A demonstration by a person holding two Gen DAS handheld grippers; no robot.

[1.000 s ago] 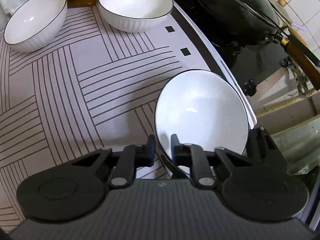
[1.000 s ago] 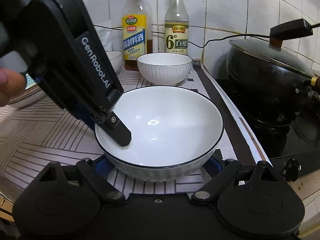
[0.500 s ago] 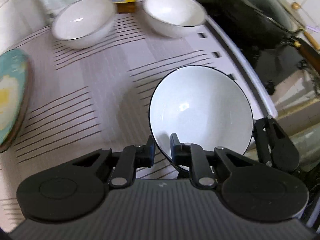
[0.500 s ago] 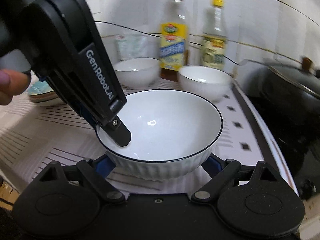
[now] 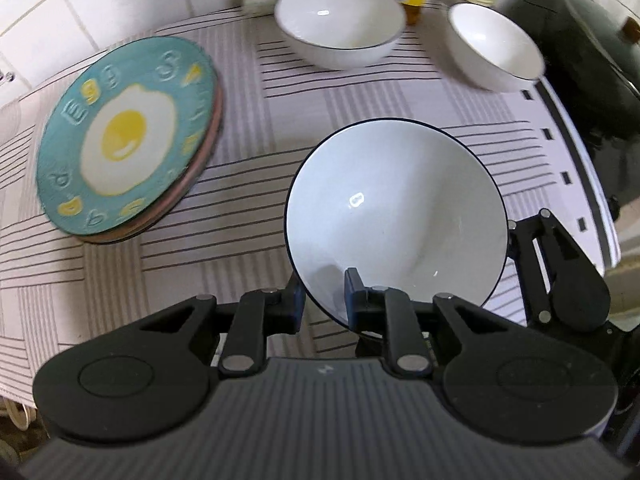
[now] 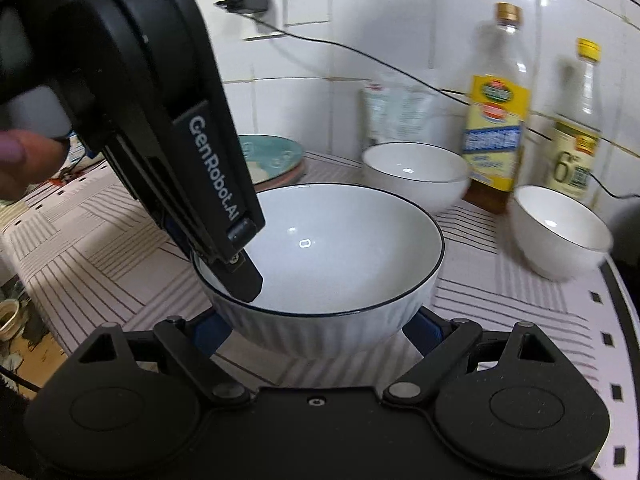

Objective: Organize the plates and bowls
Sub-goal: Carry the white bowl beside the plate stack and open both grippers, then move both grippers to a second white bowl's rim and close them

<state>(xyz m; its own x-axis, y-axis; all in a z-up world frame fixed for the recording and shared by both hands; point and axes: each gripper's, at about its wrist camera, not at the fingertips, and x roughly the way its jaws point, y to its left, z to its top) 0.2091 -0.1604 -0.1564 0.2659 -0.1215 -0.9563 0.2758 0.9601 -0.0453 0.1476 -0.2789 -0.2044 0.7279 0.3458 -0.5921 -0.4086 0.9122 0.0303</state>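
Right wrist view: both grippers, left gripper (image 6: 224,258) and right gripper (image 6: 320,330), clamp the bowl (image 6: 332,256).

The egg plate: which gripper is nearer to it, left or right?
Left. The left gripper pinches the big bowl's rim on the egg plate's side; the right gripper cradles its far side.

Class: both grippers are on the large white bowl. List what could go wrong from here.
1. The left gripper has the large bowl by the rim, and its jaws have just been opening. If that hold goes, the bowl may tip, left to the right gripper alone, which clasps its ribbed, sloping sides.
2. Carried towards the wall, it could knock the small bowl or the bottle beside it.
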